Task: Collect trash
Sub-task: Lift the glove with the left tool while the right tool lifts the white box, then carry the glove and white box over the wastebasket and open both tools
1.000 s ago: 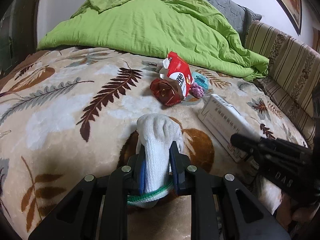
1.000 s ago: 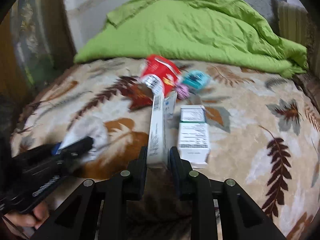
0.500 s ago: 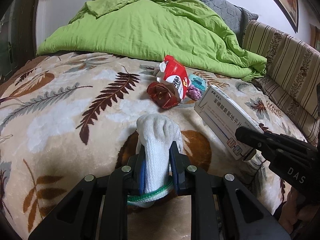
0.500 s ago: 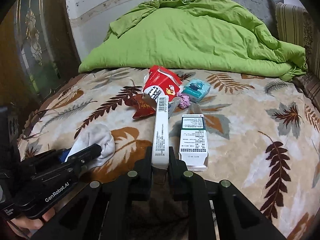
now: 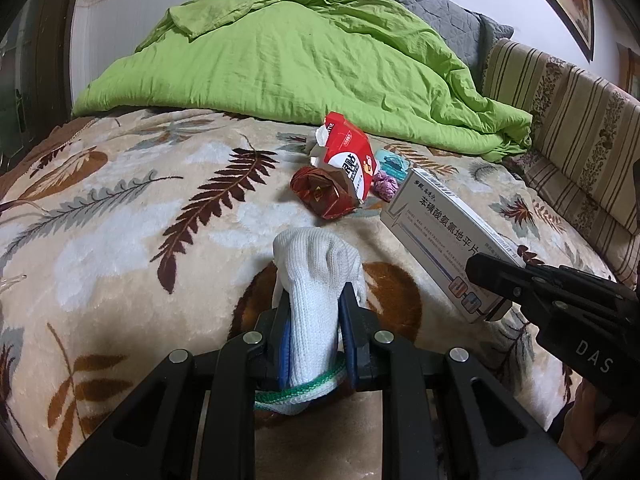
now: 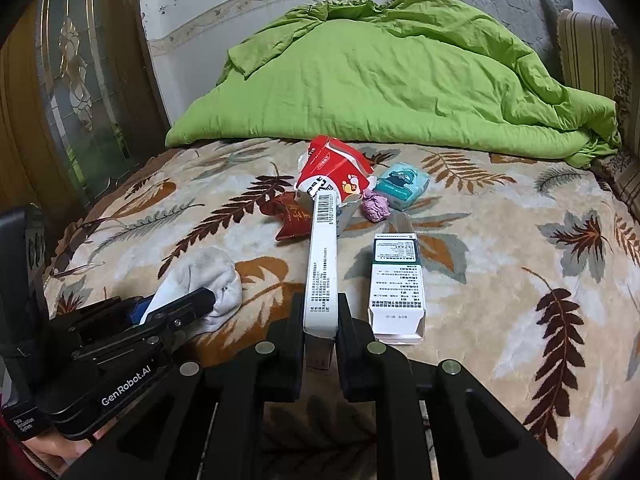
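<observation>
The left gripper point(image 5: 314, 320) has its jaws clenched on a white knit glove point(image 5: 316, 280), which bunches out ahead of the fingers above the bed point(image 5: 120, 240), near its front edge and toward the left side. The glove's green-trimmed cuff hangs behind the jaws.

The right gripper point(image 6: 320, 320) grasps a long white medicine box point(image 6: 322, 264) by its near end, the jaws pressed on its two broad faces. The box is held on edge and points toward the middle of the bed, its barcode end near the pile of litter there. In the left wrist view the same box point(image 5: 444, 236) shows its printed face, tilted, clear of the blanket.

Just to the right of the held box, a second white and green box point(image 6: 394, 284) lies flat on the blanket, open at its near end.

In the middle of the bed sits a cluster: a torn red and white carton point(image 6: 334, 172), a crumpled dark red wrapper point(image 6: 290, 218) touching its left side, a small purple wad point(image 6: 376, 206) and a teal packet point(image 6: 402, 184) to its right.

A green quilt point(image 6: 380, 80) is heaped along the far edge of the bed, with a striped cushion point(image 5: 572, 128) along the right edge.
</observation>
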Available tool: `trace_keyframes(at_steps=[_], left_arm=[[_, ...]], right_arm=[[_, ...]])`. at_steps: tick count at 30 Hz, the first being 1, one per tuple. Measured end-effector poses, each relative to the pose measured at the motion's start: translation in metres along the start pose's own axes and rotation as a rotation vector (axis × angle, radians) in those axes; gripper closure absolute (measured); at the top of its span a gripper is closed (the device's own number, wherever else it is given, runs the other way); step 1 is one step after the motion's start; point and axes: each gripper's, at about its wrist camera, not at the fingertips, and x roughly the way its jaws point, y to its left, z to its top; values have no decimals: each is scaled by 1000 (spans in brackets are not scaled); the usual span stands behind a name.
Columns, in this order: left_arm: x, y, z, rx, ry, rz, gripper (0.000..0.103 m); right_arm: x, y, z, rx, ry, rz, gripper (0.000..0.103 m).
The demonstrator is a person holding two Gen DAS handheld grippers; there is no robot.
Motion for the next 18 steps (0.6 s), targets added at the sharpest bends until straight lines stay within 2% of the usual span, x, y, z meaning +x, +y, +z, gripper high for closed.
trace_keyframes(at_steps=[8, 14, 18], left_arm=[[-2, -3, 0, 19, -10, -13, 83], [-10, -13, -2, 49, -2, -47, 83], [-25, -27, -1, 75, -1, -90, 83]], right_arm=[[1, -3, 0, 8, 7, -41, 89], [-14, -2, -2, 22, 0, -67, 89], [-34, -14, -10, 117, 27, -17, 89]])
